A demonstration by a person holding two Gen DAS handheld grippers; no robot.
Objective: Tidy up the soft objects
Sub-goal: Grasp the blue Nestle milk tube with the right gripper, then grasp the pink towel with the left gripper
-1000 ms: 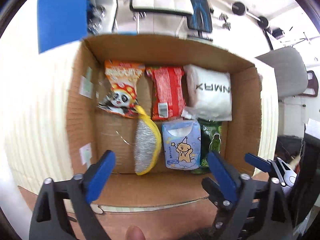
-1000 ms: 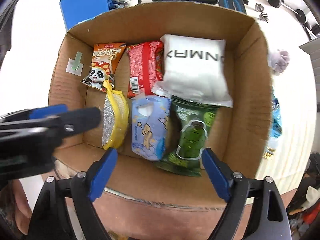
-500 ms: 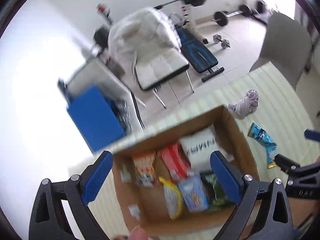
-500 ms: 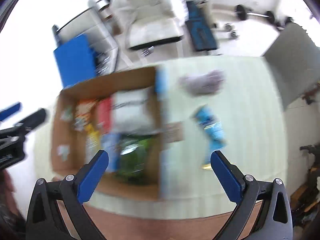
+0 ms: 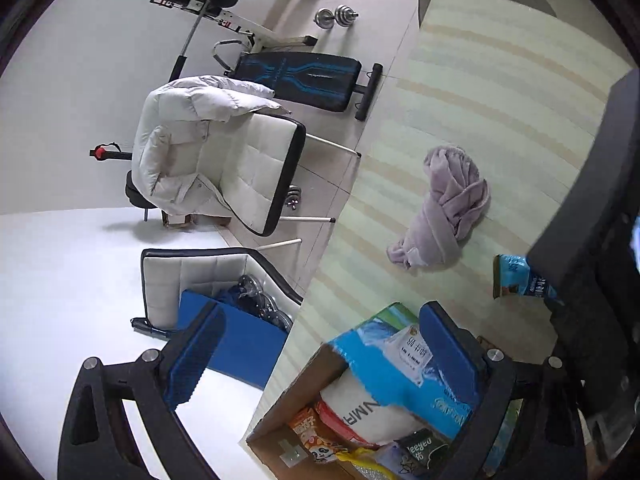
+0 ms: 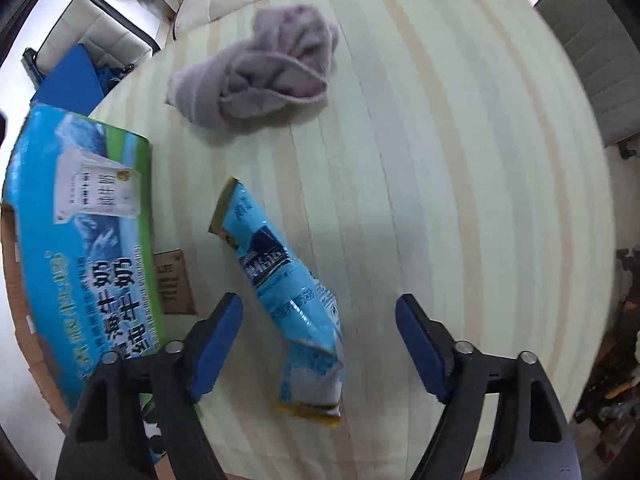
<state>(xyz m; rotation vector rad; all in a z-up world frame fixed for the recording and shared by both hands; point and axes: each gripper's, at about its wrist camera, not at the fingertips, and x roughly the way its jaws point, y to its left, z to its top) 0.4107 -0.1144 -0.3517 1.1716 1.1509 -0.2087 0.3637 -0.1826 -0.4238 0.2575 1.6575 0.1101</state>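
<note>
Pale striped table [image 6: 460, 160] before weight benches; both grippers gape, right gripper [image 6: 319, 344] just narrowing astride blue packet [image 6: 288, 292].

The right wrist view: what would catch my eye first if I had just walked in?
Probably the shiny blue snack packet lying on the pale striped table, right between the right gripper's open jaws, which have just been closing and do not touch it. Beyond it sits a crumpled lilac towel, and a cardboard box fills the left edge.
</note>
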